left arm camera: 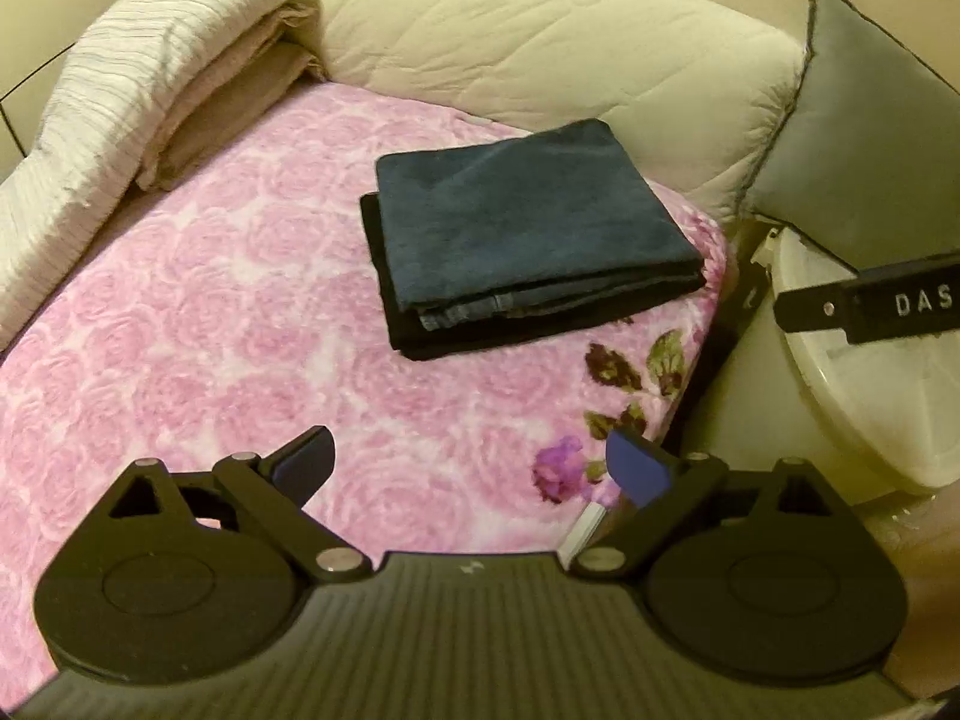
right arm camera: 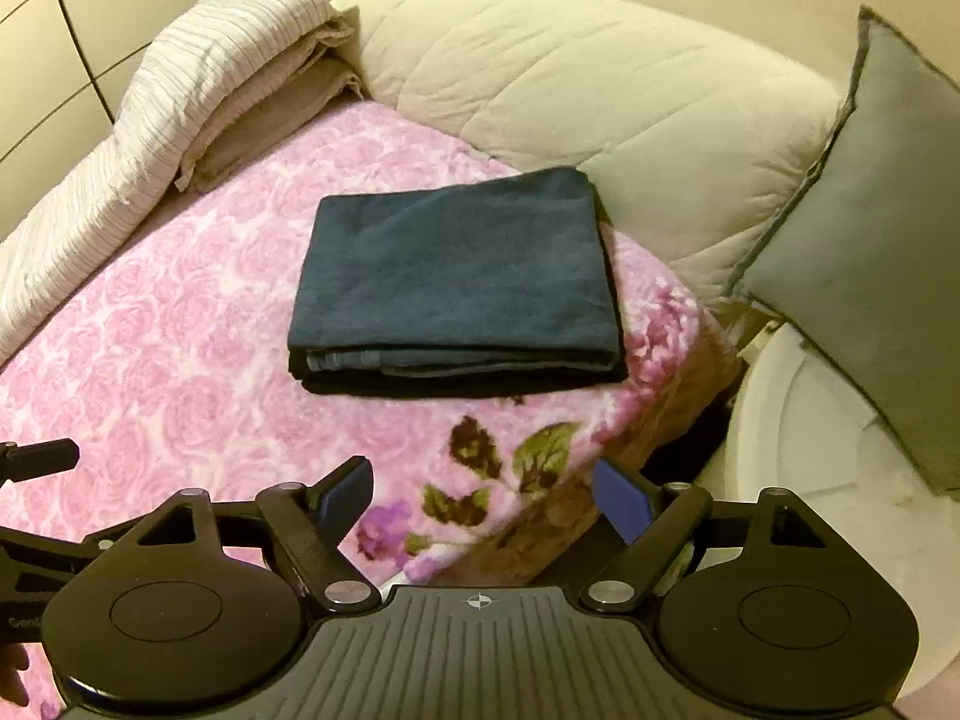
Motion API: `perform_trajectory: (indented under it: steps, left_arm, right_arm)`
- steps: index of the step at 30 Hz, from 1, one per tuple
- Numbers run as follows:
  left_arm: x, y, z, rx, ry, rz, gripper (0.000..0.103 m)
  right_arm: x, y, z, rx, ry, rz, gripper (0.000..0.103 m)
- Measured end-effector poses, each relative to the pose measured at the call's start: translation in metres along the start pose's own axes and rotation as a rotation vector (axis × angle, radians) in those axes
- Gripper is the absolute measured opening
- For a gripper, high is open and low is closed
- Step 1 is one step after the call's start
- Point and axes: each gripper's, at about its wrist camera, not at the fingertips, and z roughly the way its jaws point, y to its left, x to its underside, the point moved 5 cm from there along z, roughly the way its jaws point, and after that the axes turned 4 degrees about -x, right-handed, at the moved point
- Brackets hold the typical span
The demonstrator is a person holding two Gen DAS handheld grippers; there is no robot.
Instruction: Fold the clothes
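While both tools hang back from the bed's near edge, the left gripper (left arm camera: 471, 468) stands with its blue-padded fingers (left arm camera: 636, 474) spread wide and nothing between them, and the right gripper (right arm camera: 480, 495) is likewise wide and empty. Straight ahead of both, well apart from the fingertips, lies the folded dark-blue garment (right arm camera: 450, 276), a neat rectangle resting on a black folded piece (left arm camera: 540, 333) that shows as a dark band beneath its near and left edges. Its long axis runs roughly left to right across the view, with the layered open edges facing the grippers. In the right wrist view the stack sits just left of centre; in the left wrist view it sits right of centre, so it lies between the two tools, and neither looks clearly nearer.

The stack rests on the pink rose blanket (left arm camera: 210, 330), towards its far right part. A broad bare stretch of blanket lies to the left and in front, giving room to work. Behind, the stack's far edge comes close to the cream quilted pillow (right arm camera: 570, 78); a grey cushion (right arm camera: 870, 252) stands to the right, and folded striped bedding (left arm camera: 120, 90) lines the far left. The blanket's right edge drops off near the stack's right side, beside a white round object (left arm camera: 870, 390). The folding looks finished, judging by the squared edges.
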Motion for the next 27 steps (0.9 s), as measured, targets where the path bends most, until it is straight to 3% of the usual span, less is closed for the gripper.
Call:
perform_trajectory:
  steps: [8,14,27]
  left_arm:
    - [0.011,0.012,-0.02,-0.023,-0.004,-0.049,0.094]
    - [0.007,0.019,-0.022,-0.046,-0.001,-0.111,0.091]
    - [0.001,0.008,-0.018,-0.085,0.001,-0.144,0.091]
  right_arm:
    - [0.009,0.023,-0.019,0.021,-0.017,-0.023,0.084]
    - [0.01,0.024,-0.018,0.005,-0.012,-0.043,0.084]
    - [0.01,0.011,-0.02,0.007,-0.008,-0.032,0.084]
